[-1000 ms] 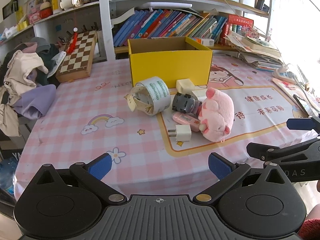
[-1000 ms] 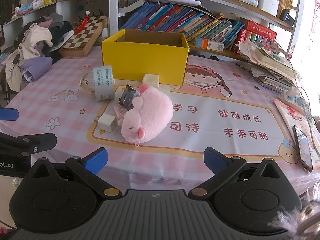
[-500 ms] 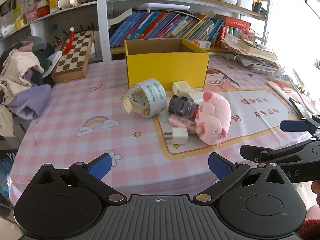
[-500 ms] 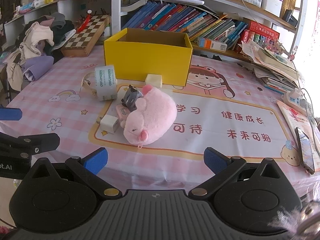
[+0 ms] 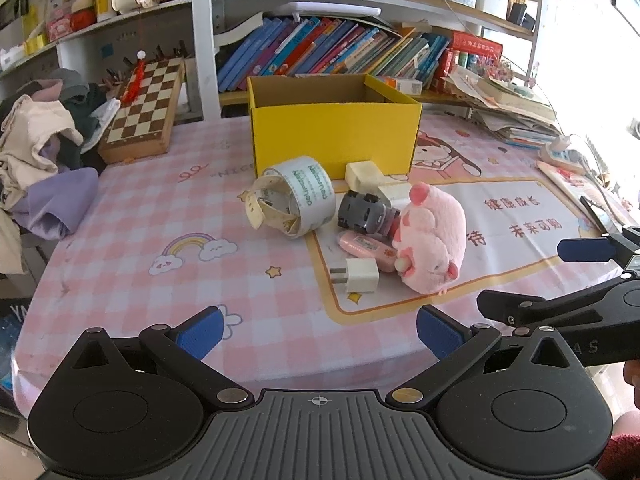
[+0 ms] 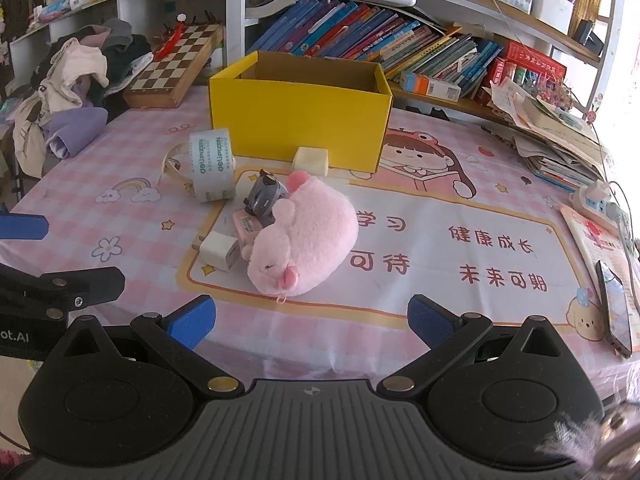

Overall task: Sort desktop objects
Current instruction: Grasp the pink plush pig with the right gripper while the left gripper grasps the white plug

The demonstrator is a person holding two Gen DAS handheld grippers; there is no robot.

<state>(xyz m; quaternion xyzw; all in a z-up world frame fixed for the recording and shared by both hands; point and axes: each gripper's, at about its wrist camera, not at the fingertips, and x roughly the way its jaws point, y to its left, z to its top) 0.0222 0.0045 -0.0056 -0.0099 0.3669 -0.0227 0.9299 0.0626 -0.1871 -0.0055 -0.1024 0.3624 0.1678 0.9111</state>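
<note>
An open yellow box (image 5: 334, 136) (image 6: 300, 120) stands at the back of the table. In front of it lie a tape roll (image 5: 298, 200) (image 6: 212, 164), a cream block (image 5: 362, 174) (image 6: 311, 160), a grey toy car (image 5: 364, 212) (image 6: 265, 196), a pink flat case (image 5: 366, 248) (image 6: 246, 226), a white charger plug (image 5: 360, 275) (image 6: 219, 252) and a pink plush pig (image 5: 434, 242) (image 6: 306, 236). My left gripper (image 5: 318, 332) is open and empty at the table's near edge. My right gripper (image 6: 310, 318) is open and empty, just short of the pig.
A chessboard (image 5: 146, 112) and a pile of clothes (image 5: 40, 160) lie at the back left. Bookshelves (image 5: 340, 52) line the back. Stacked papers (image 6: 556, 136), a power strip (image 6: 598, 202) and a phone (image 6: 616, 308) sit on the right.
Both grippers have drifted slightly and the views have shifted a little; the objects sit a touch lower in the frames. Both stay open. No object has moved.
</note>
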